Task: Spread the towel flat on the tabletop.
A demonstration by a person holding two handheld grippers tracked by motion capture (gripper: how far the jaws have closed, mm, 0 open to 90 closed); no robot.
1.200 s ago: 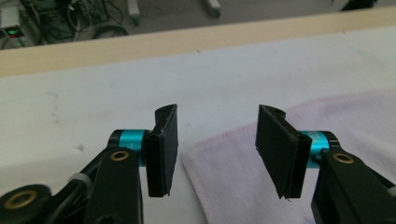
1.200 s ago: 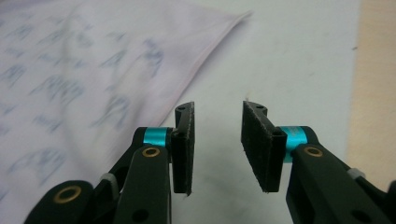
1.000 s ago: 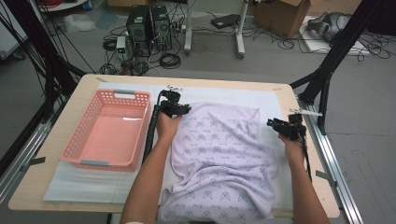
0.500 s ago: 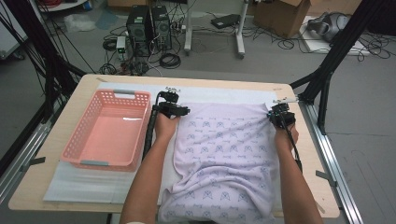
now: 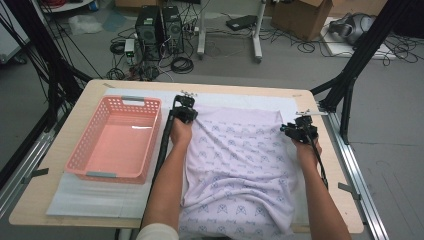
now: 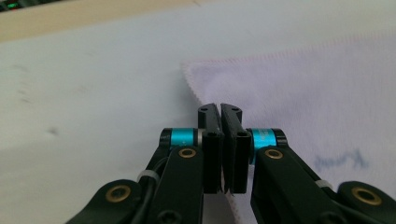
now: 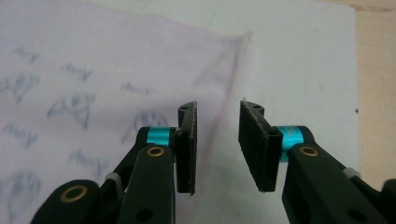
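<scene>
Cloth (image 5: 239, 170), pale lilac with a blue printed pattern, lies spread over the white mat (image 5: 95, 200) on my table (image 5: 75, 107), its near end hanging over the table's front edge. I see it from above with both of my forearms reaching in from the bottom.

My left gripper (image 5: 184, 111) sits at the cloth's far left corner. In the left gripper view, the left gripper's (image 6: 221, 116) two black jaws have just closed and stand pressed together, right at the hemmed edge of the cloth (image 6: 299, 88); the hem seems to run in between the pads, though the tips hide the contact itself, so I cannot be sure how much fabric they pinch.

My right gripper (image 5: 299, 131) sits at the far right corner. In the right gripper view, the right gripper's (image 7: 217, 112) jaws have just opened again to a narrow gap. The edge of the cloth (image 7: 107, 74) runs beneath that gap, and the pads do not press on it.

Left of the cloth, a pink plastic basket (image 5: 80, 155) stands on the mat, well apart from both grippers.
</scene>
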